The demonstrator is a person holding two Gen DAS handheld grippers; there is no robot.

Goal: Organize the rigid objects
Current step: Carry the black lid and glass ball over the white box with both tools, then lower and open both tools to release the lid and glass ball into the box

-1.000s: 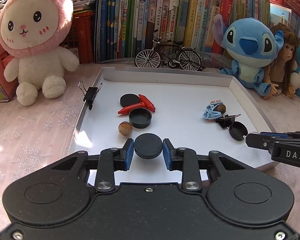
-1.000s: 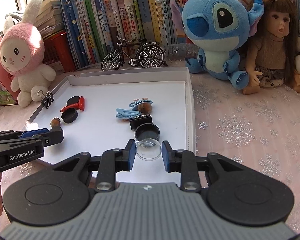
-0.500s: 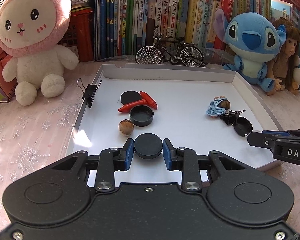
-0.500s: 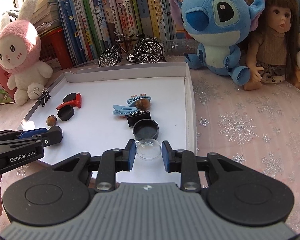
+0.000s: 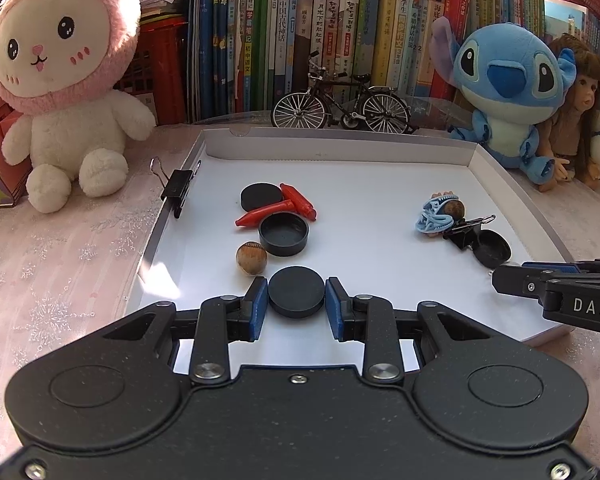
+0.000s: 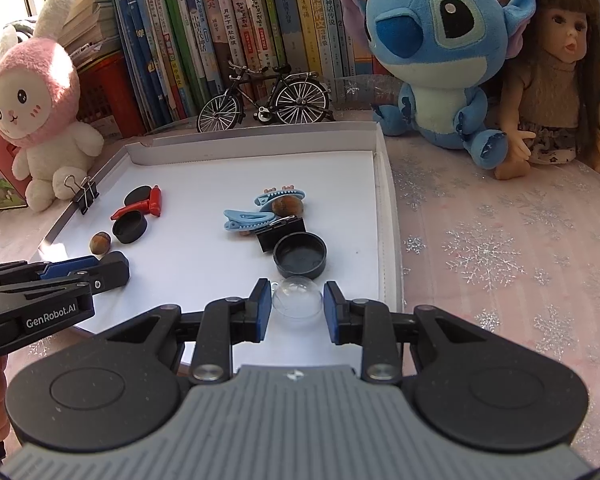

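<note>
In the left wrist view, a flat black disc (image 5: 296, 297) is being held between the blue pads of the left tongs (image 5: 296, 300), which are being kept narrowly apart and pressed on the disc's rim on both sides. The disc is being carried above the near edge of the white tray (image 5: 340, 142). Just beyond it, toward the tray's far wall, a hazelnut (image 5: 251, 258) and an upturned black cap (image 5: 284, 235) are lying, with a red crayon pair (image 5: 278, 212) and a second black disc (image 5: 261, 196) behind them. A round thing has no long axis, so the coming move is judged to turn only on the short way forward and down from the tongs to this cluster.

In the right wrist view, a clear dome (image 6: 297, 297) is being gripped by the right tongs (image 6: 296, 300), likewise narrowly parted with both pads against it. It is being held over the tray's near right corner, just in front of another upturned black cap (image 6: 299, 256). Beyond that cap, a black binder clip (image 6: 280, 232) and blue hair clips (image 6: 256, 216) are lying. The right hand is judged the nearer one to this group, the left to the cluster by the hazelnut.
</note>
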